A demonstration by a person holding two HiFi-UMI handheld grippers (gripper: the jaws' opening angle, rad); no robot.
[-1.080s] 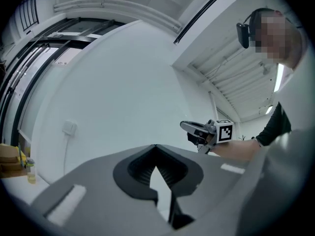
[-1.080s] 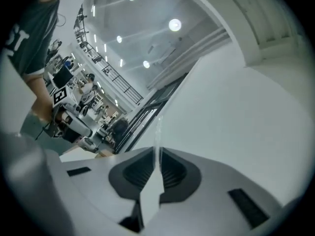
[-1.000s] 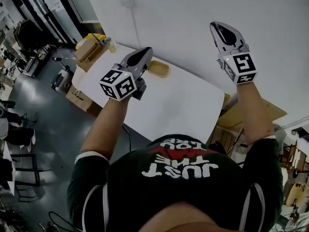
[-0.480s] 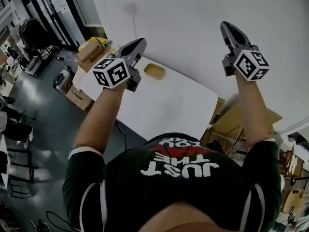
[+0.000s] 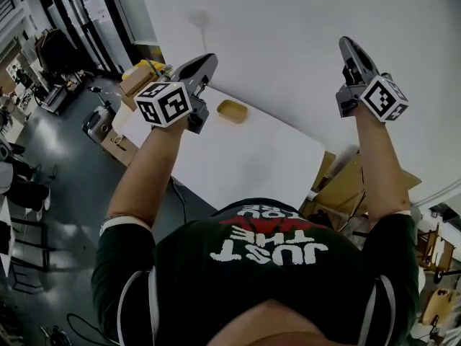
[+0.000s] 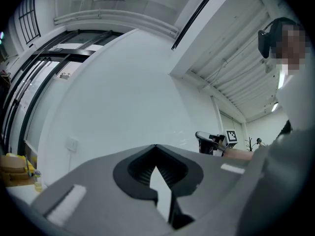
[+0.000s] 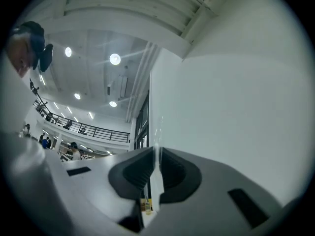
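Jaws clenched empty on left gripper (image 5: 204, 65) and right gripper (image 5: 349, 47), high above yellow tray (image 5: 232, 111).

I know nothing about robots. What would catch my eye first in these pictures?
A person in a black printed T-shirt holds up two grey handheld grippers, each carrying a cube of black-and-white square markers. The left gripper is at upper left and the right gripper at upper right, both with jaws together and nothing between them. Below them a white rectangular table stands by a white wall, with a shallow yellow tray near its far edge.
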